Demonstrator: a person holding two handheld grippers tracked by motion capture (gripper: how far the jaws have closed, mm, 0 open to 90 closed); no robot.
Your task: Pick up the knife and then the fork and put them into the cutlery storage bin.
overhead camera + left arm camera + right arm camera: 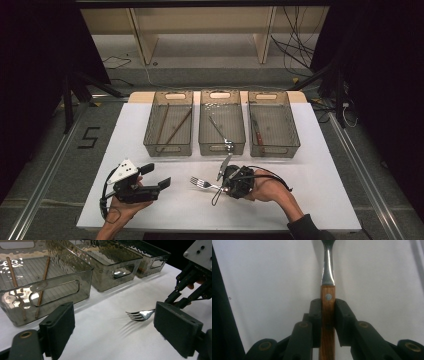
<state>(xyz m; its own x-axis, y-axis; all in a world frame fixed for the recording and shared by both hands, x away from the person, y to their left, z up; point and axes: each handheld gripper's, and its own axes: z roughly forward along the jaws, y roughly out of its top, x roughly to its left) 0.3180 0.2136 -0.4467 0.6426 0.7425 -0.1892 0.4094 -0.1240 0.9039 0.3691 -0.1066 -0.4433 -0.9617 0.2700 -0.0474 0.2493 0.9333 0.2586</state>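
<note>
1 fork (328,315), 3 bins (168,145)

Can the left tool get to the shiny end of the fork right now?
Probably yes. The left tool is open, and bare white table lies between it and the fork tines. The right tool grips only the wooden handle, leaving the tines free.

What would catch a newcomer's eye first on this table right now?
Probably the fork near the table's front edge, its wooden handle clamped in the right gripper and its shiny tines pointing toward the left gripper, which sits open close by. Behind them, three smoky clear bins stand side by side, with chopsticks in the left one.
</note>
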